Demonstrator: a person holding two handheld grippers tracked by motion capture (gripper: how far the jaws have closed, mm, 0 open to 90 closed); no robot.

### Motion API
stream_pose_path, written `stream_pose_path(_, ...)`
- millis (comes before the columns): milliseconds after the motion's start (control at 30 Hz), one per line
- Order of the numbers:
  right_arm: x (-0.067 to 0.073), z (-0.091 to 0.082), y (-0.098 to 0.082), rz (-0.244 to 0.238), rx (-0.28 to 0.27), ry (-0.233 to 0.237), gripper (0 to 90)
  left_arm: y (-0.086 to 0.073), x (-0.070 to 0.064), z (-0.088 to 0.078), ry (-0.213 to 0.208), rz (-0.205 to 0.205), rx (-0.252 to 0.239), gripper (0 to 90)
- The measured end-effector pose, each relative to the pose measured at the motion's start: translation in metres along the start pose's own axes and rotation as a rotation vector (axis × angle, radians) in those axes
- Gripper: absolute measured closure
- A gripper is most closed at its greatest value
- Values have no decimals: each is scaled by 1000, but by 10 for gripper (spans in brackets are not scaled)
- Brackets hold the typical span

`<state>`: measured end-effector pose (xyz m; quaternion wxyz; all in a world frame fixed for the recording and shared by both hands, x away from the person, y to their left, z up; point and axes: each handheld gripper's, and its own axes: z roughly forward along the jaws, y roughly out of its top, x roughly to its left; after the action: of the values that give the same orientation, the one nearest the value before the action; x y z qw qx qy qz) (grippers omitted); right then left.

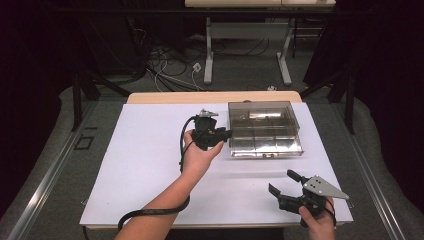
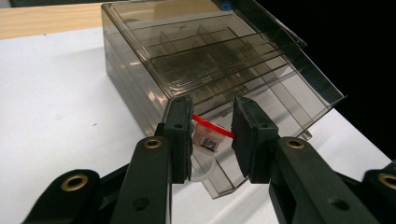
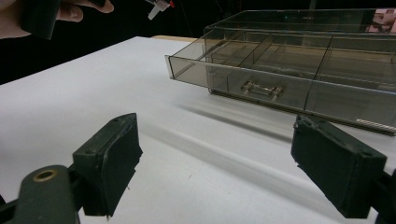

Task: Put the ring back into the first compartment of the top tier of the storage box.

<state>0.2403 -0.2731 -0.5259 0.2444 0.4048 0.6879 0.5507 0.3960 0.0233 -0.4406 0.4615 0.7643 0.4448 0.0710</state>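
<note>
Smoked plastic: the compartment box, translucent grey-brown, sits right of centre in the high view on the white table, its drawer pulled out toward the lower edge of the frame.
Held item: a small clear bag with a red strip, dark contents inside, is pinched between the jaws of the left gripper; its plastic looks thin and floppy.
Left gripper: clenched on that bag, just left of the box in the high view.
Key relation: the open drawer lies directly ahead of and just below the left jaws, so the bag seems bound for a front compartment; the box's long axis runs across the frame.
Right gripper: released, jaws wide apart, nothing between them, resting in the lower right and well apart from the box.
Nearer hand: the left one.
Drawer: 1 clear handle, thin rigid dividers.
</note>
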Motion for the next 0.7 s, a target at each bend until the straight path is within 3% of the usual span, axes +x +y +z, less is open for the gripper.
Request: stream_pose_path(700, 0, -1, 0, 4, 0, 1, 149, 1, -17, 18, -28, 14, 24, 681)
